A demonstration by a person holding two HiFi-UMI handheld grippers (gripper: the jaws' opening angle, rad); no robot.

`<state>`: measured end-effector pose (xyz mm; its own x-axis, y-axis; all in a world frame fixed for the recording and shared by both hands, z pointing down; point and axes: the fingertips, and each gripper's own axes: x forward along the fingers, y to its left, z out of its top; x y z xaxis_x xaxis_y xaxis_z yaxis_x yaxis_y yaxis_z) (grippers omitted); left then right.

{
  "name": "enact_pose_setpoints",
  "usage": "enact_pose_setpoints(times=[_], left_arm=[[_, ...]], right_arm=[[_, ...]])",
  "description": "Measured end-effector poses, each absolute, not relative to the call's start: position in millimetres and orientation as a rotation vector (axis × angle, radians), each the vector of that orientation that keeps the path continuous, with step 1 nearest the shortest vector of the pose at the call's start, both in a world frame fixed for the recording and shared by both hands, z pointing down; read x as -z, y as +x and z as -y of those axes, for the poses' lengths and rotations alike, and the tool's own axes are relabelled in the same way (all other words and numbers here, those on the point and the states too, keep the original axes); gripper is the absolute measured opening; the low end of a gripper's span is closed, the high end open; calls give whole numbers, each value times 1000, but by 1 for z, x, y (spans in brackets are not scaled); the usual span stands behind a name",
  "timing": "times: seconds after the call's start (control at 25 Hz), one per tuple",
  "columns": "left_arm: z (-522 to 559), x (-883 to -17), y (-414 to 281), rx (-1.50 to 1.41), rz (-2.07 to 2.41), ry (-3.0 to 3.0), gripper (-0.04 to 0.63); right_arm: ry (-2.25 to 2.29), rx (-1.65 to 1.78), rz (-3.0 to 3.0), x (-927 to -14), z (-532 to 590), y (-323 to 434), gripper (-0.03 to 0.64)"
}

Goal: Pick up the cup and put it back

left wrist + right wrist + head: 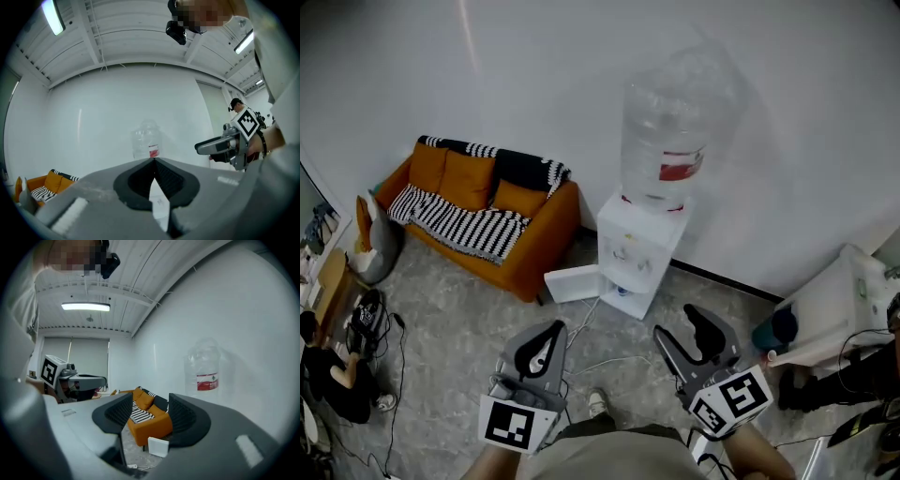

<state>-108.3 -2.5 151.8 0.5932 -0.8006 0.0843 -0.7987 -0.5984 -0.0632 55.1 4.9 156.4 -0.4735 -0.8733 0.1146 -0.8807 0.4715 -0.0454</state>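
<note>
The left gripper (153, 161) is clenched: its two jaws meet at the tips with nothing between them. The right gripper (150, 399) is released, its jaws standing apart and empty. Both are held level over the grey floor (459, 328) and aimed at a white water dispenser (637, 253), which stands at the floor's far edge against the white wall (581, 75).

The clear bottle (670, 131) on top of the dispenser bears a red label (680, 171) with white writing too small to read. Each gripper carries a cube (518, 424) printed with black-and-white square markers and no lettering.

An orange sofa (525, 253) with a striped blanket (464, 220) sits along the same wall, left of the dispenser. The cup cannot be made out in any view.
</note>
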Motion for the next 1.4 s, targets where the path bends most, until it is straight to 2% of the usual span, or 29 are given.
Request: enact_pose_setpoints(times=[0.44, 1.04, 1.4], left_arm=[[76, -185, -103, 239, -1457, -2815, 2], [101, -220, -91, 254, -1655, -2710, 2], [138, -302, -104, 259, -1644, -2701, 3]], right_arm=[[1561, -202, 2615, -182, 69, 73, 245], [1406, -270, 2660, -224, 116, 85, 255], [1392, -230, 2666, -309, 153, 68, 259]])
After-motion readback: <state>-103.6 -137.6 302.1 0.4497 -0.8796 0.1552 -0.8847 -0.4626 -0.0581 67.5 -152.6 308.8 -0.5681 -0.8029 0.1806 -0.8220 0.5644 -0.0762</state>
